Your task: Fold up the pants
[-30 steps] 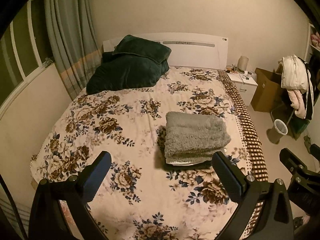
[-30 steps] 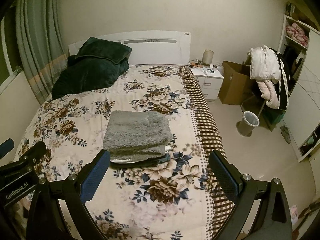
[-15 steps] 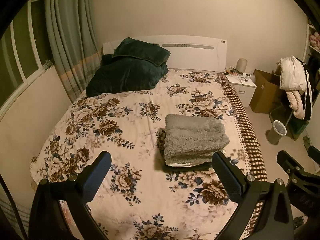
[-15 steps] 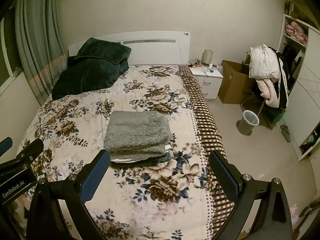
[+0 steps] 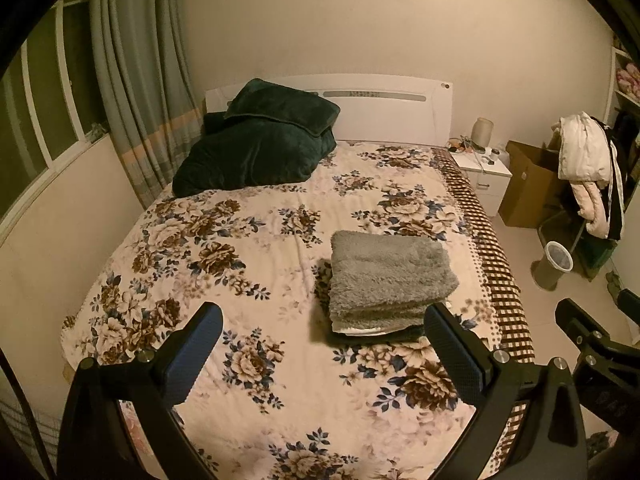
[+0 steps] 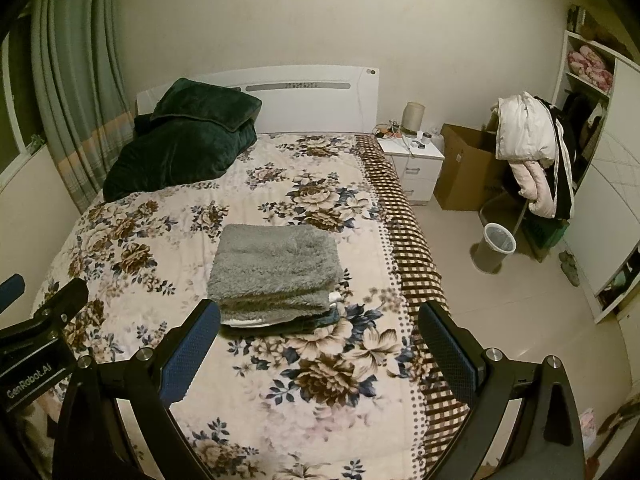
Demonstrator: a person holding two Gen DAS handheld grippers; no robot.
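From my left wrist, the floral bed point(image 5: 248, 248) spreads wide and bare to the left of the pile, up to the dark green pillows point(image 5: 260, 148) by the headboard; its checked edge point(image 5: 500, 276) drops to the floor on the right. My left gripper point(image 5: 322, 344) hangs above the foot of the bed, fingers spread wide and holding nothing. The folded grey pants point(image 5: 390, 280) top a small stack just ahead, nearer my right finger. My right gripper point(image 5: 592, 340) shows at the far right edge.

From my right wrist, my right gripper point(image 6: 320, 340) is spread apart and empty too, with the grey pants point(image 6: 276, 268) ahead, close to the left finger. Open floor lies right of the bed's edge, with a bin point(image 6: 498, 246), a cardboard box point(image 6: 468, 172) and a white nightstand point(image 6: 416, 168) beyond.
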